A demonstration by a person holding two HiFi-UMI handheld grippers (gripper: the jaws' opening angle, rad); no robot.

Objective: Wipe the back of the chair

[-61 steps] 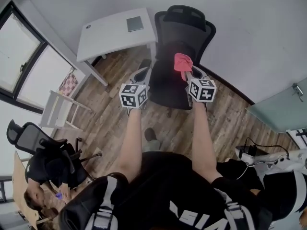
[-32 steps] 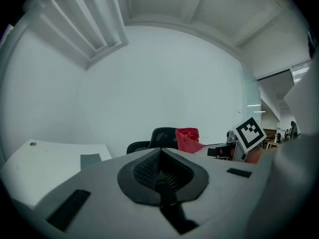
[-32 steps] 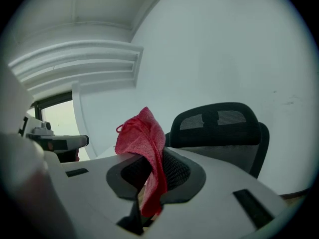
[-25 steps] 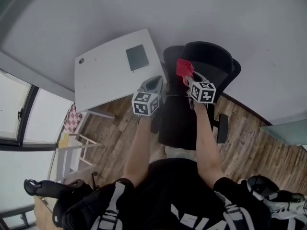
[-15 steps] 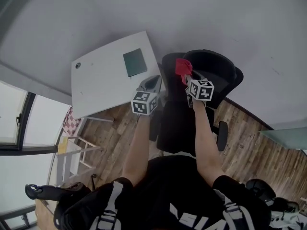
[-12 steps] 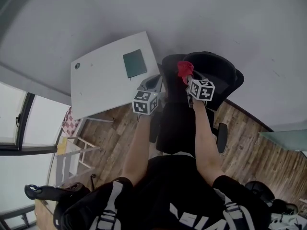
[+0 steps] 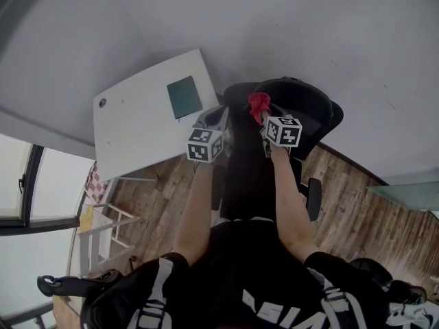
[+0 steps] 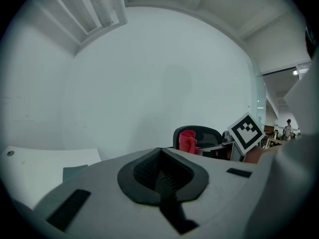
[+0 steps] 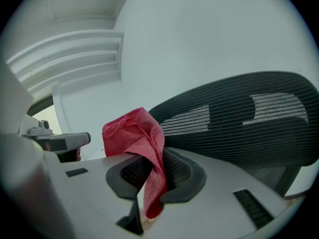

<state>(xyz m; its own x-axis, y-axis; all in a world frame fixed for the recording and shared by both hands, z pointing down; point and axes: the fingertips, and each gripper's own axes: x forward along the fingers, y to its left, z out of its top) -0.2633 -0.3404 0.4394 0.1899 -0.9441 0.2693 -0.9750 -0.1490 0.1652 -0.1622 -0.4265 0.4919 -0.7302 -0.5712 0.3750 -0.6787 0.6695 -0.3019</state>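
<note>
Cloth (image 9: 133,133) raised to the top of the black mesh chair back (image 9: 239,118).
The right gripper (image 9: 149,178) has its jaws clamped on this red cloth: a bunched fold stands above them and a tail hangs down between them. In the head view the cloth sits at the upper left edge of the backrest; whether it touches the mesh cannot be told. The left gripper (image 8: 162,178) has its jaws pressed together with nothing between them and is held just left of the chair, near the edge of a white desk (image 7: 137,118) where a dark green pad (image 7: 184,96) lies.
</note>
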